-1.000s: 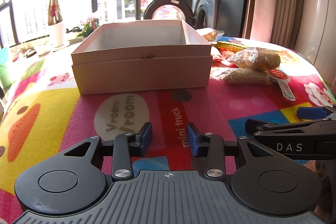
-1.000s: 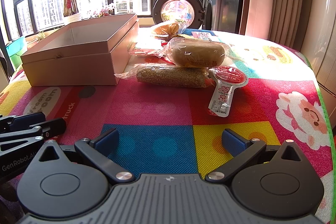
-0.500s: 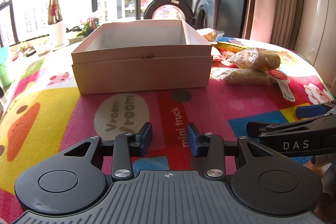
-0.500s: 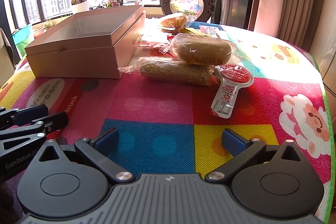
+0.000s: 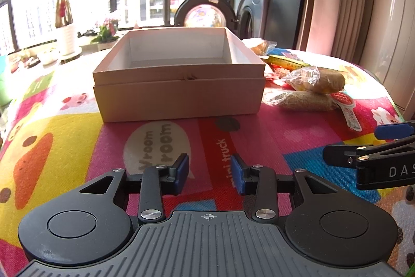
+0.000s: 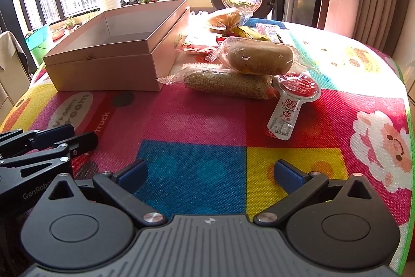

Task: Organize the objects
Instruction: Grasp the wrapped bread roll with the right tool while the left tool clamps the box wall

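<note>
Nothing is packed yet: the cardboard box at upper left sits empty, while the wrapped snacks lie in a heap right of it at centre frame. Both the left gripper and right gripper hang low in frame with jaws apart, holding nothing, so every item remains to be moved.

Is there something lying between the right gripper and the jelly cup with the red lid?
No. In the right wrist view only bare printed mat lies between the open right gripper and the jelly cup.

Bright window backlight, fisheye-bent edges
</note>
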Available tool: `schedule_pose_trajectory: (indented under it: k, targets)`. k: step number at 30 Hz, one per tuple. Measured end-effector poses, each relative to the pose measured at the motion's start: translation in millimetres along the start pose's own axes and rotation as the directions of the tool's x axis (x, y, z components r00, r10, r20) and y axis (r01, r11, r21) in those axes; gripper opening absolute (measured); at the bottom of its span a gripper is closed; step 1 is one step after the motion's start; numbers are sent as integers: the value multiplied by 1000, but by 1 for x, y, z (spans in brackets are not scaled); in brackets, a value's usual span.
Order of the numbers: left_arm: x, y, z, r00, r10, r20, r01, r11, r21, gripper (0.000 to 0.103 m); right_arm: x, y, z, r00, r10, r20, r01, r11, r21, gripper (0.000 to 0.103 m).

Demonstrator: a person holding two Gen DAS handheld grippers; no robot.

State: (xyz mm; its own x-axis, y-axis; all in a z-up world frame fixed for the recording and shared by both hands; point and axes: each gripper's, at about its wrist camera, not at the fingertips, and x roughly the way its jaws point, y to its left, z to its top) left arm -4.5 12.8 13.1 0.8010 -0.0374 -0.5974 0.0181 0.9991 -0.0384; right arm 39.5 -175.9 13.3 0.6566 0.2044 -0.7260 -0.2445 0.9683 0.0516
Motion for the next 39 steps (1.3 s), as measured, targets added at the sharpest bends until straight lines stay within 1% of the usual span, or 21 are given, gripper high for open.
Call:
schedule_pose_trajectory:
  k: [1,2,4,6,9,11,14,16,18,19,22,24,25,28,32,34,39]
  targets:
    - [-5,4,6,1000,4,20,-4,1000,-2,41,-5,0,1,1000,-2,16,2,1000,-1,103]
    - [-11,9,14,999,14,49,-14,1000,-1,41,-14,1,3,998,-19,52,20,1000,-11,103]
    - [-19,22,31,993,46,110,-46,999,-2,41,-30,0,8,990,-51,130,55,998,-28,103]
    - [-19,42,50,985,74,156,-71,997,-26,41,-46,-2,13,979,-66,192,73,997,-30,103]
    - [-2,73,75,978,109,178,-101,993,-55,41,-58,-6,20,972,-59,227,67,997,-28,103]
    - [17,93,90,982,117,151,-106,991,-83,39,-60,-8,24,969,-62,238,70,997,-26,103]
    - [50,115,107,994,77,79,-66,989,-134,39,-57,-8,26,969,-61,238,70,997,-31,103]
    - [74,125,112,996,86,22,-81,984,-159,39,-53,-6,26,969,-63,238,75,996,-44,103]
    - [90,134,111,995,102,-11,-102,975,-196,38,-49,-4,25,968,-75,240,91,994,-56,103]
    - [97,139,111,995,99,-21,-101,970,-222,33,-48,-4,26,967,-81,243,97,994,-56,103]
    - [104,149,106,998,50,-24,-55,957,-283,24,-45,-7,26,964,-89,252,107,993,-56,103]
    - [108,147,103,999,39,-33,-47,957,-286,18,-42,-11,28,966,-98,241,116,991,-62,103]
    - [108,147,102,999,30,-20,-35,955,-295,16,-39,-14,29,969,-101,227,119,991,-66,103]
    - [107,147,95,999,41,25,-32,952,-304,14,-30,-21,34,975,-118,190,134,989,-69,103]
    - [105,146,94,999,45,31,-33,955,-296,14,-12,-26,44,973,-161,166,176,981,-83,103]
    - [105,146,94,998,47,34,-36,959,-281,14,-1,-26,53,973,-170,158,185,979,-88,103]
    - [104,148,93,999,35,37,-23,956,-292,15,34,-17,83,980,-138,142,150,985,-80,103]
